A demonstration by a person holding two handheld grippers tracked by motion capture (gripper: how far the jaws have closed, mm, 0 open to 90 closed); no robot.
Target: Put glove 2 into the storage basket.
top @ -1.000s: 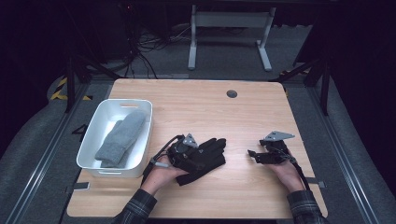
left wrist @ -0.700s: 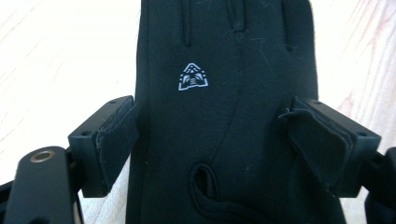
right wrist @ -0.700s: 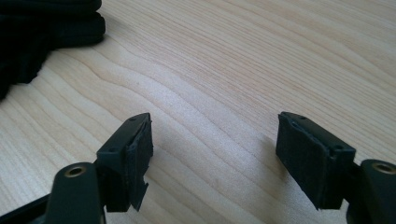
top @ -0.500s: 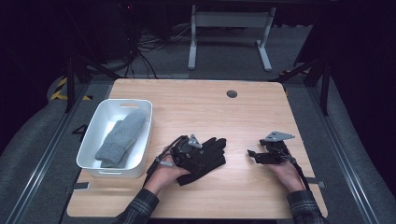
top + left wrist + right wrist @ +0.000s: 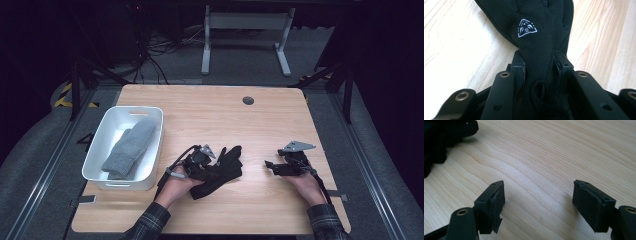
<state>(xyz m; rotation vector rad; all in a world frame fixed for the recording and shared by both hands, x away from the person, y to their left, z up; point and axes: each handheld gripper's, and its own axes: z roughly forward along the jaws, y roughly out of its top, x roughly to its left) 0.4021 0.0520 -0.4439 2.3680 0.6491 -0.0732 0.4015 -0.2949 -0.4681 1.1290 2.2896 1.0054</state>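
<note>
Black glove lay near the worktop's front edge, cuff clamped in the left gripper's fingers. Right gripper hovered with fingers apart. A grey mitten already sat in the white bin at left; the glove seemingly remained.

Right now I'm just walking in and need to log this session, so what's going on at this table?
A person is working with a handheld gripper in each hand. The left gripper is clamped on a black glove lying on the wooden table. The right gripper rests open over bare wood, off to the glove's right, holding nothing. A grey mitten already lies in the white bin at the table's left side.
</note>
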